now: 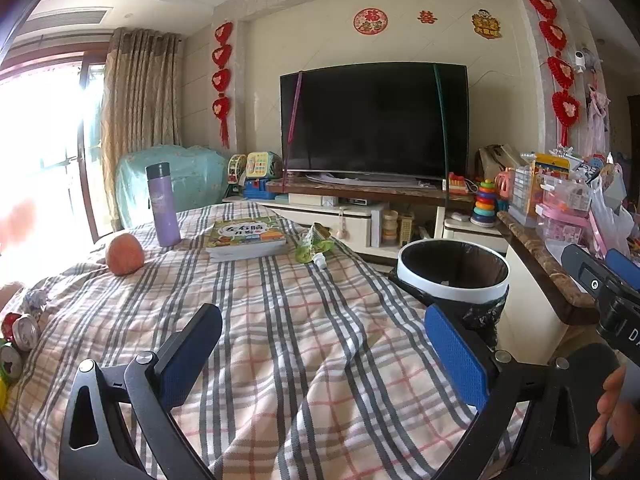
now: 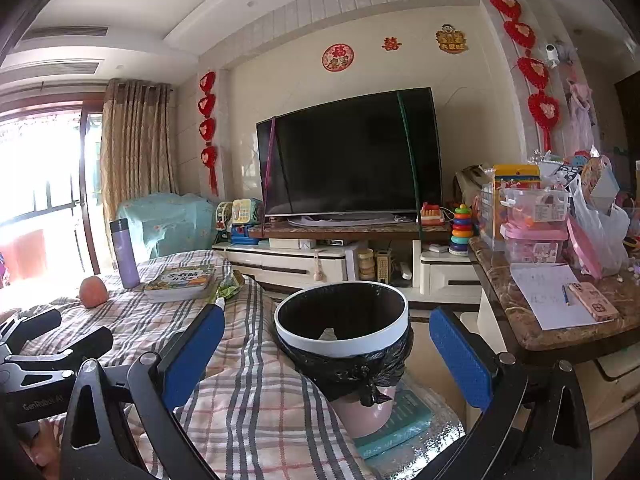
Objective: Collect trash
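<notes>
Left wrist view: the left tool (image 1: 322, 350) hangs spread and empty over the plaid-covered desk (image 1: 320, 340). Crushed cans (image 1: 18, 340) and crumpled paper (image 1: 36, 299) sit at its left edge, a green wrapper (image 1: 312, 245) near the far edge beside the book (image 1: 246, 240).

Right wrist view: the right tool (image 2: 326, 354), also agape and empty, frames the black-lined waste bin (image 2: 342, 322) off the desk's right edge, probably placed there for easy drops.

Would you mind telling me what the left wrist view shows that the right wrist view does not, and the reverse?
Only the left wrist view shows the drink cans and crumpled paper at the plaid cloth's left edge. Only the right wrist view shows the pink phone on the side counter and a scrap inside the bin. Both show the lined trash bin, purple flask, book, green wrapper and television.
</notes>
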`<state>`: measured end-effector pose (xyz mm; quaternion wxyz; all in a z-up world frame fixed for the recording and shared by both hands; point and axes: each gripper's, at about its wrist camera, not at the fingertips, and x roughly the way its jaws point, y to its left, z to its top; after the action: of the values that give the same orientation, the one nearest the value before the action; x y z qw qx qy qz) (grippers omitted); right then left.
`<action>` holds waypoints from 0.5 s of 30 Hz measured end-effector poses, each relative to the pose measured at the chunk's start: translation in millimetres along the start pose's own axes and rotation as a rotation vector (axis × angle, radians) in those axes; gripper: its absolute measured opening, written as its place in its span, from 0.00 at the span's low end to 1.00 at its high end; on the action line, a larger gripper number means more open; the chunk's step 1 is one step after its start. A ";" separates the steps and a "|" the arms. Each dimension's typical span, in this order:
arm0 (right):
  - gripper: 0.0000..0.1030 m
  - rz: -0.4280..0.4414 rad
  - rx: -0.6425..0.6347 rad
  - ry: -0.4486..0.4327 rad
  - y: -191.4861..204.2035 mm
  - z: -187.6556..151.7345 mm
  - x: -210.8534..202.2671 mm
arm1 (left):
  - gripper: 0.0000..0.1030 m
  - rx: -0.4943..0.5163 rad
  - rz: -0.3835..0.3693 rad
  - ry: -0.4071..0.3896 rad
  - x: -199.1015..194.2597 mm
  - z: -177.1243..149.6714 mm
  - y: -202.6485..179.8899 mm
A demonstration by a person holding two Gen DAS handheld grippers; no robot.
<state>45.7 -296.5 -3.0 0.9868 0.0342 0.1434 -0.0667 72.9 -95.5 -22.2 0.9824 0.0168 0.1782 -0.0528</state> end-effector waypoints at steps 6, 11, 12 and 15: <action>1.00 0.000 0.001 0.000 0.2 0.3 -0.2 | 0.99 0.004 0.002 -0.008 -0.6 -0.7 -0.5; 1.00 0.002 0.000 -0.001 0.3 0.6 -0.6 | 0.99 0.004 -0.001 -0.006 -0.8 -1.3 -1.2; 1.00 0.001 0.000 -0.001 0.1 0.2 -0.3 | 0.99 0.006 -0.002 -0.006 -1.0 -1.6 -1.6; 1.00 0.002 -0.001 -0.004 1.5 1.4 -1.5 | 0.99 0.009 -0.001 -0.009 -1.2 -1.5 -1.9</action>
<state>44.9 -294.9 -1.2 0.9872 0.0338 0.1416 -0.0656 71.1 -97.2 -23.2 0.9831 0.0212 0.1735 -0.0539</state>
